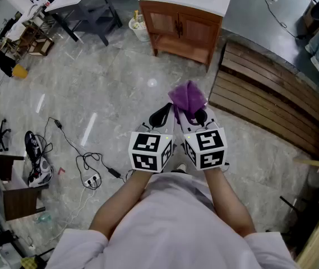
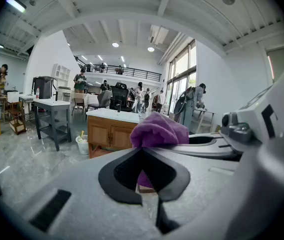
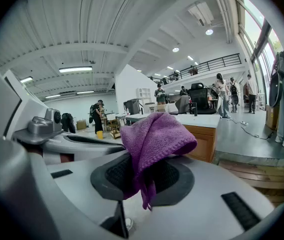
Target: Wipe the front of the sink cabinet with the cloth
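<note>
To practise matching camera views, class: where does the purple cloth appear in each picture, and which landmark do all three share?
Head view: the purple cloth is just right of centre, a little above mid-height.
Left gripper view: the cloth is just right of centre, slightly below mid-height.
Right gripper view: the cloth is central, hanging low.
Shared landmark: the wooden sink cabinet, beyond the cloth.

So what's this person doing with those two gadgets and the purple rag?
A person holds two tools in front of them. The right hand-held gripper is clamped on a purple cloth; the left hand-held gripper is shut and empty beside it. The wooden sink cabinet stands ahead, out of contact, so wiping its front has not begun.
</note>
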Demonstrator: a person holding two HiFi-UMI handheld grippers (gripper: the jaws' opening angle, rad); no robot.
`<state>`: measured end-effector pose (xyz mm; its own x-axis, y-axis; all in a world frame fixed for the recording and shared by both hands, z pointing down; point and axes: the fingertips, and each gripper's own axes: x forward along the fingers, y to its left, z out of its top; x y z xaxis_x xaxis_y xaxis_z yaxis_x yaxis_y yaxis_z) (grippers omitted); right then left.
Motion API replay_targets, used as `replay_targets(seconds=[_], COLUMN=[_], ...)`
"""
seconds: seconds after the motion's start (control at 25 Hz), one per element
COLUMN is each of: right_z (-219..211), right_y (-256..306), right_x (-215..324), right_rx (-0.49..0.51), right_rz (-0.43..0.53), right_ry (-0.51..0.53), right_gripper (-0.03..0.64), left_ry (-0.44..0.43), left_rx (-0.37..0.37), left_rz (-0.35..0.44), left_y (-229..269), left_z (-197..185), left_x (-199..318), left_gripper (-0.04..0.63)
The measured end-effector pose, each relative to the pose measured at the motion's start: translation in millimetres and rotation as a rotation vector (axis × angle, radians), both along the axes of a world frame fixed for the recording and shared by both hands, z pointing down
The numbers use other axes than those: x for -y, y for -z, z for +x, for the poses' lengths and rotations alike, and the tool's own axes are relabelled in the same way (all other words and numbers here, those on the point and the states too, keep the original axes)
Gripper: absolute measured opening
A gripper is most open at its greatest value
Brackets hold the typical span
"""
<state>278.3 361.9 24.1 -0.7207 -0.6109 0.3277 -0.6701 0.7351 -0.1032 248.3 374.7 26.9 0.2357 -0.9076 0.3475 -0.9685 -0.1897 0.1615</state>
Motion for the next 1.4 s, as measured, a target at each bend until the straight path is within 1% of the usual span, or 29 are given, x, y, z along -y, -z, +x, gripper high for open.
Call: replay_targets(seconds=[0.4,0.56,0.72,0.96,1.2,1.4], right_z=[-2.6,-12.5,-29.2,-78.2,-144.6,-194.0], right_y=[-4.6,-9.3,-15.4,-29.8,-33.1,-25.7], right_x=[0.1,8.9,26.5,67.0,116.3,158.8], right_rx=[0.012,0.006,-0.012,-0.045,-0.069,-0.065], right_rz=[-0.011,-0.022,-0.033,-0.059,-0.075,-0.095], right_ry=[0.018,0.025,0.039,0.044,0.043,0.008], right_gripper=[0.075,0.075,0.075,0.075,0.075,0.075], left_ry=[0.006,0.011,0.026,0.032,0.024,0.014], left_rx=[0.015,0.015,-0.004,-0.033,-0.052,-0.071], left_rz=[-0.012,-0.025,-0.042,-0.064,-0.069,-0.068], left_y=[-3.1,-8.4,-16.7,-30.2,-28.3,-20.3], left_z=[-2.4,-13.7,-32.4,-80.9,-148.2,-202.4], left_x=[4.0,11.3,27.8,69.8,124.5,166.2], left_gripper=[0.006,0.006,0.006,0.006,0.006,0.006])
